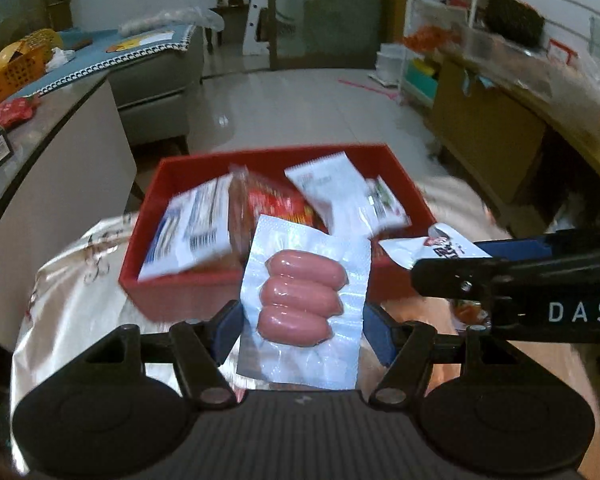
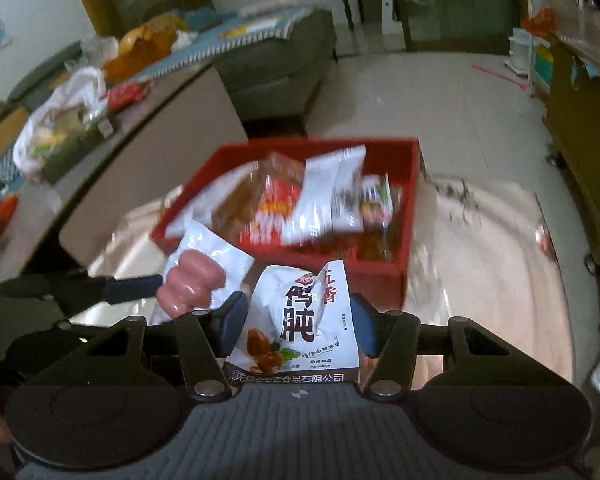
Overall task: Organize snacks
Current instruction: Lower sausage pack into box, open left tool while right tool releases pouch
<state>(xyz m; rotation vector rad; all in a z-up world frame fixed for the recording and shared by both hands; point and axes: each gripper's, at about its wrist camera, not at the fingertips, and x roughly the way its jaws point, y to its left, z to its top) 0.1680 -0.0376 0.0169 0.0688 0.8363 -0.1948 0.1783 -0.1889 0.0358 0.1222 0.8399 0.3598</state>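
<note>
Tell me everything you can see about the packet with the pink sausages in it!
The sausage packet is a clear, shiny plastic vacuum pouch with three plump pink sausages stacked side by side. Its flat sealed edges look slightly crinkled. The left gripper pinches it between its blue pads, holding it upright in the air, just in front of the red tray. The right wrist view shows it from the side, next to the other gripper's white packet.

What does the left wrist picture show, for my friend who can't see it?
The left gripper holds a clear pack of three pink sausages before a red tray of snack packets. The right gripper reaches in from the right, holding a white packet.
</note>
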